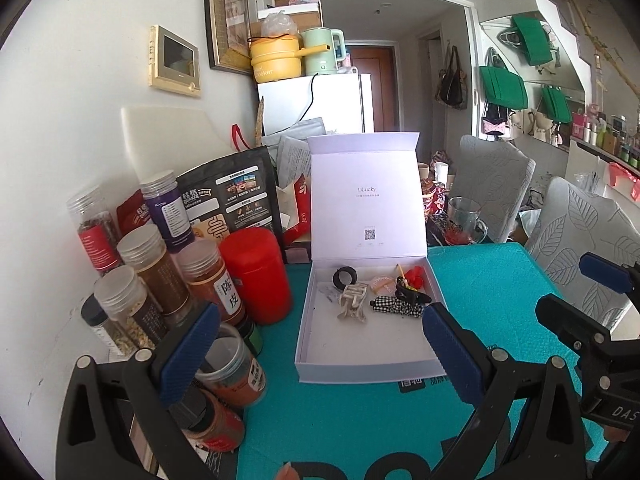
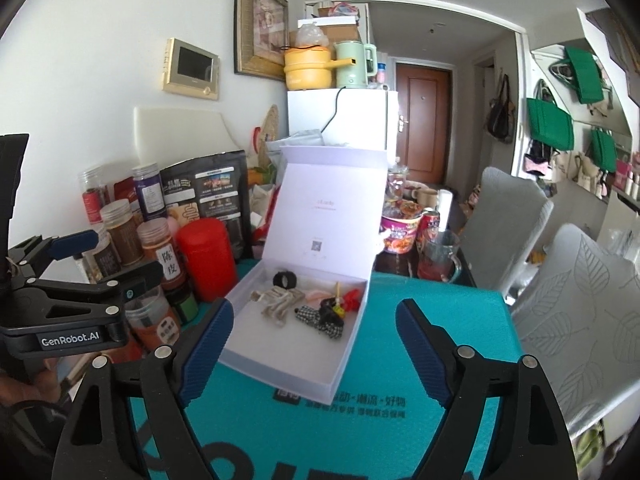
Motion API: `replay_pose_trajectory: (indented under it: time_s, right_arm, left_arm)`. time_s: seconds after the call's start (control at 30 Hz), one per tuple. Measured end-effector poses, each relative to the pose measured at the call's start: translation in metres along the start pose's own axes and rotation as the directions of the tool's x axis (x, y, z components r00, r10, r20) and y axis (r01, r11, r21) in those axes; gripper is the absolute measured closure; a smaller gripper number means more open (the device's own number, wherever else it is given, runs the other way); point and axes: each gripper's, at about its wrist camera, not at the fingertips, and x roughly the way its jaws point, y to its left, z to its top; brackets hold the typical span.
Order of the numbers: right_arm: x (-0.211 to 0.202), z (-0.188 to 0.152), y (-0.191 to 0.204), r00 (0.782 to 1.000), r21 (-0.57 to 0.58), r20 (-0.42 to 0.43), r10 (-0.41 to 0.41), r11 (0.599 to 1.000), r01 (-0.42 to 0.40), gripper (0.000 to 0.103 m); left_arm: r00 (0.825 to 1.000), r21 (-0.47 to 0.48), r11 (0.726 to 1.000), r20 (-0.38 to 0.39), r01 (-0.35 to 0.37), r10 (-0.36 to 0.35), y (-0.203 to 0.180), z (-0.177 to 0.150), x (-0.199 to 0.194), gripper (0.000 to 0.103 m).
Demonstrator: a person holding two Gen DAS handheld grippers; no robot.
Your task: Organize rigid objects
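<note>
Box [image 1: 304, 344] sits open at frame centre on our teal mat [image 1: 360, 420], clips inside; both grippers, left [image 1: 320, 356] and right [image 2: 316, 352], gape empty, and we risk toppling jars [image 1: 160, 272] lower left.

Spice jars [image 1: 224, 376] partly hidden behind the left gripper [image 1: 320, 356]; box [image 1: 316, 320] print unreadable.

Both grippers are black plastic scissor frames with triangular cut-outs and silver rivets, and their fingers [image 2: 208, 352] carry ribbed blue pads. The left gripper [image 2: 108, 258] bears white "GenRobot.AI" lettering; the right gripper [image 1: 588, 292] shows "DAS".
</note>
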Motion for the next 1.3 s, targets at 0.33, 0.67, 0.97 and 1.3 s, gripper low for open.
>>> replay_pose_trajectory:
  time_s: [0.33, 0.67, 0.97, 1.3]
  right_arm:
    - [-0.018, -0.038, 0.007, 0.999, 0.033, -0.028, -0.016, 0.999, 0.017, 0.016]
    - [-0.006, -0.079, 0.004, 0.992, 0.076, -0.105, -0.065, 0.994, 0.073, 0.016]
    - [0.003, -0.093, -0.006, 0.986, 0.094, -0.146, -0.086, 0.991, 0.100, 0.016]
    - [0.006, -0.094, -0.009, 0.983, 0.094, -0.158, -0.090, 0.990, 0.105, 0.016]
  left_arm:
    - [0.999, -0.048, 0.999, -0.043, 0.002, -0.004, 0.005, -0.038, -0.012, 0.000]
    - [0.996, -0.052, 0.998, -0.089, -0.018, 0.013, 0.002, -0.072, -0.005, 0.000]
    - [0.992, -0.045, 0.999, -0.130, -0.002, -0.003, -0.004, -0.084, 0.009, 0.000]
    - [0.989, -0.057, 0.998, -0.142, 0.025, -0.033, -0.007, -0.087, 0.014, 0.000]
